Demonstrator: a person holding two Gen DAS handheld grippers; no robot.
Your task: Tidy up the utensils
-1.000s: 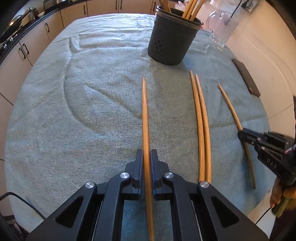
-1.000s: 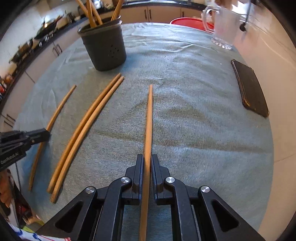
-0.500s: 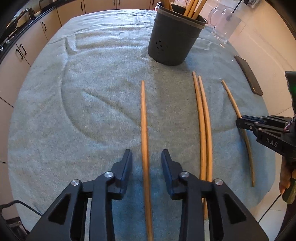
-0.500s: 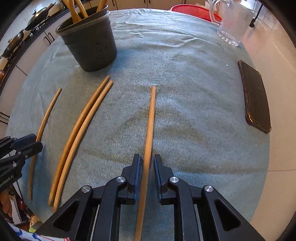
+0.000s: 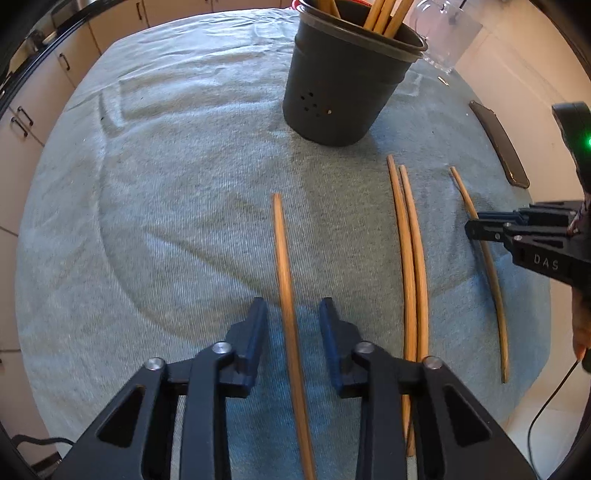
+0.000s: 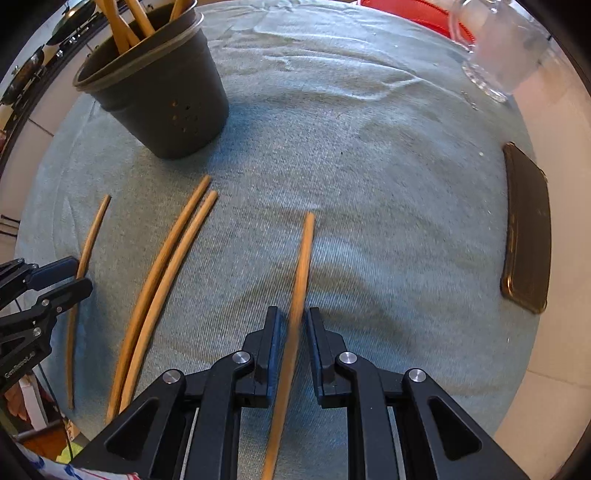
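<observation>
Near the dark utensil holder point(image 5: 343, 92), the chopsticks standing inside point(image 5: 384, 16) run out past the top edge, so their tips go unseen. The paired chopsticks point(image 5: 410, 258) on the tabletop point(image 5: 166, 184) pass beneath the left gripper point(image 5: 291, 314). The glass mug point(image 6: 506, 55) behind the holder is blurred and cropped.

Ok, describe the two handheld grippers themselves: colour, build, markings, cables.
Both the left gripper and the right gripper are matte black plastic, with two flat fingers on triangular cut-out linkage arms joined by silver round pivot pins. Seen from the left wrist view, the right one carries white letters reading DAS, a green light on its body, and a thin black cable trailing below.
</observation>
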